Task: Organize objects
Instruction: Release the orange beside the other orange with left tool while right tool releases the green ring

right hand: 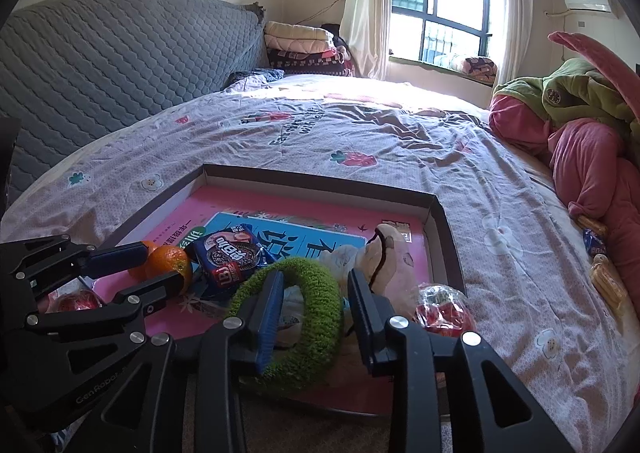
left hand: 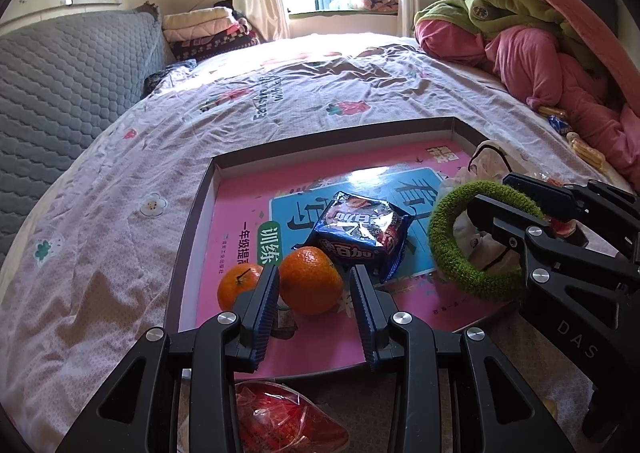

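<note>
Two grippers work over the shallow brown cardboard tray (left hand: 192, 213) on the bed. Left gripper (left hand: 314, 289) is clamped on the larger orange mandarin (left hand: 310, 279) at the tray's near edge. Right gripper (right hand: 316, 293), jaws apart, straddles the fuzzy green ring (right hand: 316, 273) there; withdraw straight back to avoid snagging it.

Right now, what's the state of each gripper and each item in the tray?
left gripper: shut on larger orange.
right gripper: open, one finger inside green ring, ring's band between the fingers, not pinched.
smaller orange: loose in tray, beside the left gripper.
snack packet: free, lying on book.
book: closed, flat in tray.
</note>
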Demonstrator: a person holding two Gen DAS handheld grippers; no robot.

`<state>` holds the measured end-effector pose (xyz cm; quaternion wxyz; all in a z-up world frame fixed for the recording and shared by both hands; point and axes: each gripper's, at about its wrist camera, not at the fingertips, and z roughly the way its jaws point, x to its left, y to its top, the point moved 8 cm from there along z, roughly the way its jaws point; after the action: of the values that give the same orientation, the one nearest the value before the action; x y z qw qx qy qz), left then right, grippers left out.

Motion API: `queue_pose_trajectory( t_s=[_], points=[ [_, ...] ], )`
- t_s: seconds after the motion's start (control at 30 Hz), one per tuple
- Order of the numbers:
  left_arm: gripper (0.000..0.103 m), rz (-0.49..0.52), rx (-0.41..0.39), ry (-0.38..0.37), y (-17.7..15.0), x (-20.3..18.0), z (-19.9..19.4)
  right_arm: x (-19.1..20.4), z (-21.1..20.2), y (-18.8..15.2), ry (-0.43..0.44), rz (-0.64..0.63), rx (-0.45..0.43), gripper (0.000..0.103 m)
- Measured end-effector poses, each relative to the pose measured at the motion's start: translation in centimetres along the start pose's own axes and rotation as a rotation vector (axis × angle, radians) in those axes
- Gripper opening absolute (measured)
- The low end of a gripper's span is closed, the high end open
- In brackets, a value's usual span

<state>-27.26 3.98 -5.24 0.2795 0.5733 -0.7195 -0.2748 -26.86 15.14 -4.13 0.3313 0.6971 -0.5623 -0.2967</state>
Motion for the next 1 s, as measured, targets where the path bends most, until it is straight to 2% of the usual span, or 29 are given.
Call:
queue_pose_trajectory(
  t_s=[0.4,0.8,0.93,1.0],
  points=[
    [0.038,-0.005,-0.015,-0.007,0.3,-0.3,-0.6,-0.8,0.0,0.7,-0.032,0.043,-0.030,0.036],
    [0.039,-0.036,-0.034,-0.010,0.8,0.3,-1.3,-1.5,-0.9,1.2,-0.021,0.094,-0.065,0.048],
    [0.049,-0.062,-0.027,-0.021,0.8,0.5,-1.3,-1.8,-1.2,1.3,-0.029,0.105,-0.065,0.049],
    [0.050,-0.063,-0.028,-0.019,0.8,0.5,-1.3,-1.9,-1.3,1.3,-0.029,0.110,-0.066,0.050]
  ],
)
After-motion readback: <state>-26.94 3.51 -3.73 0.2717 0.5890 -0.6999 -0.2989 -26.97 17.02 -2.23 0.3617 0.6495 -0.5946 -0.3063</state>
